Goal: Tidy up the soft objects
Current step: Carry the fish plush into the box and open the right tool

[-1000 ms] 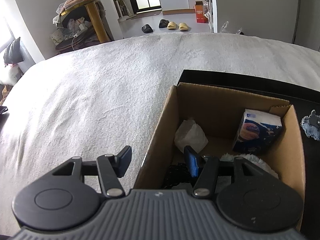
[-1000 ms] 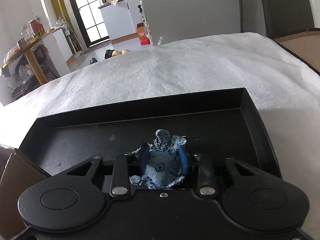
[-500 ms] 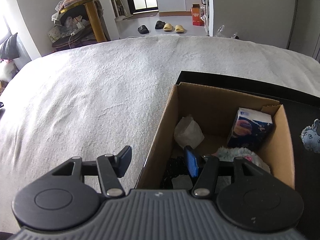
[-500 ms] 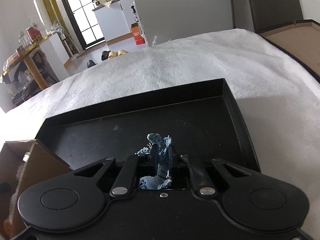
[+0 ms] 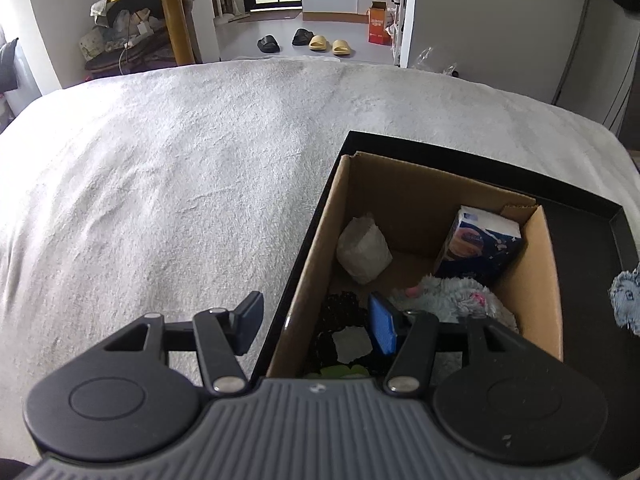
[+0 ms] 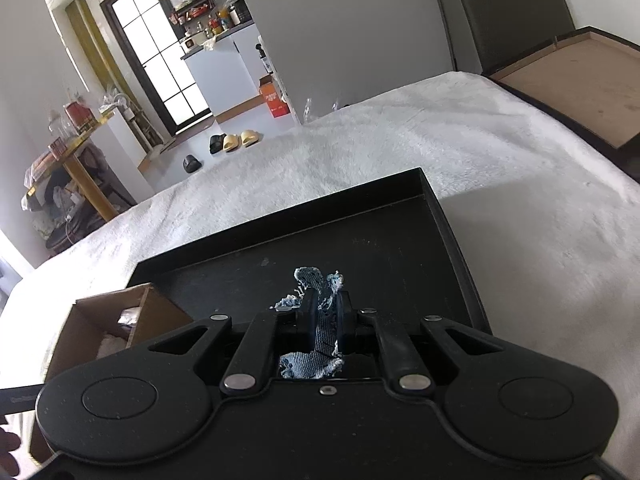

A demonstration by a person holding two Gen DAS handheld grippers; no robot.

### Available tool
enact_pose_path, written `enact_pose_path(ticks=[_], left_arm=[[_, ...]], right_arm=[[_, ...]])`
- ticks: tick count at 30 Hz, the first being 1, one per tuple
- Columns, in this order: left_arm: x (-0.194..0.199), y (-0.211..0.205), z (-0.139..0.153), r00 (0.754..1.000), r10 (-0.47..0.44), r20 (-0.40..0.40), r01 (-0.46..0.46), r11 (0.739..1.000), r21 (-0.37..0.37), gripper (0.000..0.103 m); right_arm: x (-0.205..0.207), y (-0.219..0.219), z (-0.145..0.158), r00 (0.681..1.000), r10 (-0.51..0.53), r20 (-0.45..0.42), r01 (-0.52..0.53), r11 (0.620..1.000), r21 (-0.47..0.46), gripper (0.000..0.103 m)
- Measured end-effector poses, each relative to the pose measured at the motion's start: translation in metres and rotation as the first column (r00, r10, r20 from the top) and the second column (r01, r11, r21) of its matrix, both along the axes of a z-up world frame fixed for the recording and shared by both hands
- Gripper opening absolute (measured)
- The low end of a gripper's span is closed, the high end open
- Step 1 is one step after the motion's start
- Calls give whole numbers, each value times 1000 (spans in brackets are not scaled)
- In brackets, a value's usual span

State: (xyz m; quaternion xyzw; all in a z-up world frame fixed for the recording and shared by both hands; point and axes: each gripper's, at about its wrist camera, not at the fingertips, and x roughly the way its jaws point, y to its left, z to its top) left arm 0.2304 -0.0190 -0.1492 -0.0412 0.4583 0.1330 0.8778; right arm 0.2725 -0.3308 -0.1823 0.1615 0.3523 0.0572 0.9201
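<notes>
My right gripper point(image 6: 324, 300) is shut on a frayed blue denim scrap point(image 6: 318, 332) and holds it above the black tray point(image 6: 380, 248). The same denim scrap point(image 5: 626, 300) shows at the right edge of the left wrist view. A cardboard box point(image 5: 416, 200) stands in the tray's left part. It holds a white crumpled wad point(image 5: 364, 256), a blue tissue pack point(image 5: 476, 244), a fluffy grey plush point(image 5: 452, 300) and something black and lacy point(image 5: 340, 312). My left gripper point(image 5: 316, 312) is open, its fingers astride the box's left wall without pressing it.
The tray and the cardboard box point(image 6: 100, 320) rest on a bed with a white fluffy blanket point(image 5: 180, 180). A brown board point(image 6: 580, 80) lies beyond the bed at the right. Slippers point(image 5: 320, 42) sit on the floor past the far edge.
The right jaws closed on the denim scrap and lifted it off the tray floor, and the box came further into that view. The left gripper kept its opening and drew back slightly.
</notes>
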Motion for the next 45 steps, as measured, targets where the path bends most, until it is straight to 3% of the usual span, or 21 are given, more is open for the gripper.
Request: enact_pose_path(ticks=[21,32,39,45], left_arm=[[-15,30,14,999,-36,16,38,986,-160,56],[-20,46,10,998,-41,45,50,972,-228,55],[-21,54,6,998,-47,52,59,960,-274,49],[-23,58,2,997,-58,44,70,942,-329,30]], right_arm=[[-50,59,65,997,44,66,-42,999,-36,9],[-67,97,75,994,90,59,-87,995,-49,9],[-75,115,72,995,95,35,-93,993,-73,9],[-80,126,71,995,102,23,-99,991,-87,10]])
